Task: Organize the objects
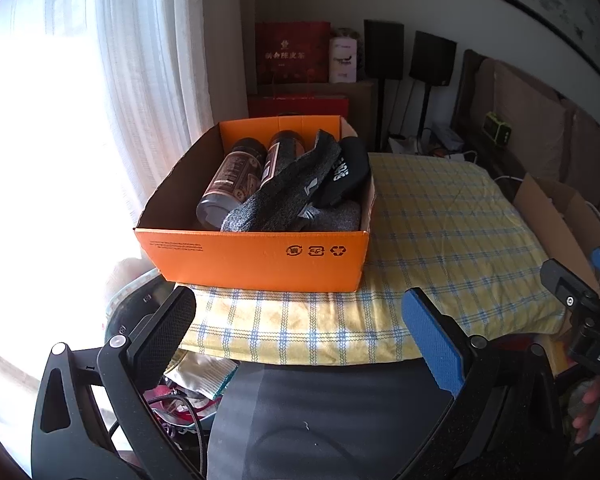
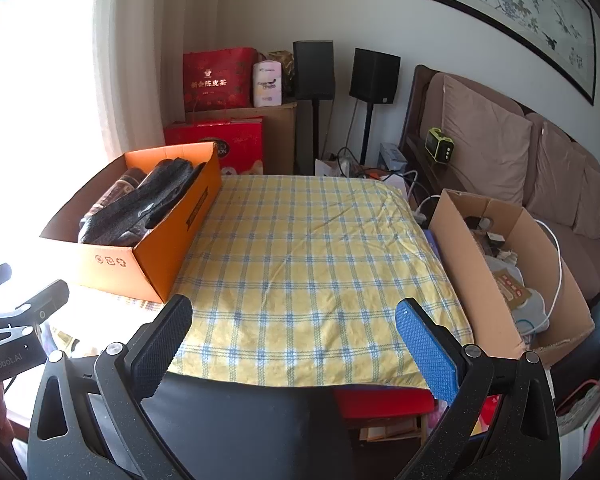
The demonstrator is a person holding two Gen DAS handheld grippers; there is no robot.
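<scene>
Left wrist: orange box point(image 1: 260, 256) holds two bottles point(image 1: 230, 178), seemingly three socks point(image 1: 284, 188); both tongs point(image 1: 300, 336) point(image 2: 296, 340) gape empty.

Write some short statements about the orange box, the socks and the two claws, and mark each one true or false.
1. The orange box stands on the checked cloth. True.
2. The box holds two dark bottles. True.
3. The socks lie on the cloth outside the box. False: they lie inside the box, partly over the bottles.
4. The left claw grips a sock. False: it is open and empty.
5. The right claw is open and empty. True.
</scene>
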